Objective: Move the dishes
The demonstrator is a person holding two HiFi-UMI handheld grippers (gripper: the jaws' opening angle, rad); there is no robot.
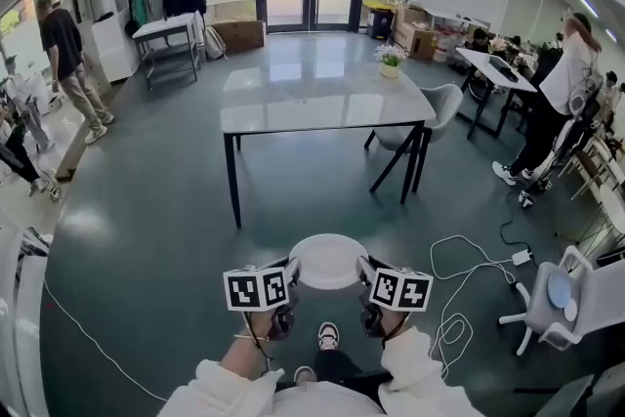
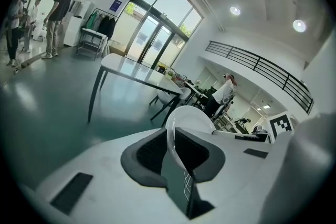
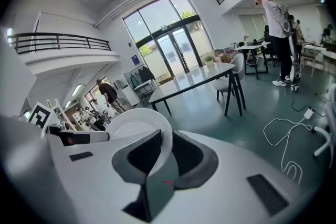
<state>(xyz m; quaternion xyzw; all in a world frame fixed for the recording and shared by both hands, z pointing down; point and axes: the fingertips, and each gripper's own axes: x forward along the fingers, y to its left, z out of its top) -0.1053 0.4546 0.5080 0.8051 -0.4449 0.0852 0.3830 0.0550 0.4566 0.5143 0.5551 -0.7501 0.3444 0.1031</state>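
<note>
A round white plate (image 1: 328, 261) hangs level above the floor, in front of my body in the head view. My left gripper (image 1: 290, 271) is shut on its left rim and my right gripper (image 1: 366, 269) is shut on its right rim. In the left gripper view the plate (image 2: 190, 118) stands edge-on, its rim pinched between the dark jaws of the left gripper (image 2: 171, 140). The right gripper view shows the plate (image 3: 137, 122) the same way, clamped in the right gripper (image 3: 167, 145), with the other gripper's body beyond it.
A long white table (image 1: 317, 93) with a flower pot (image 1: 390, 62) stands ahead, a grey chair (image 1: 430, 112) at its right end. White cables (image 1: 469, 283) lie on the floor to the right. A white stool (image 1: 557, 303) is at far right. People stand at both sides.
</note>
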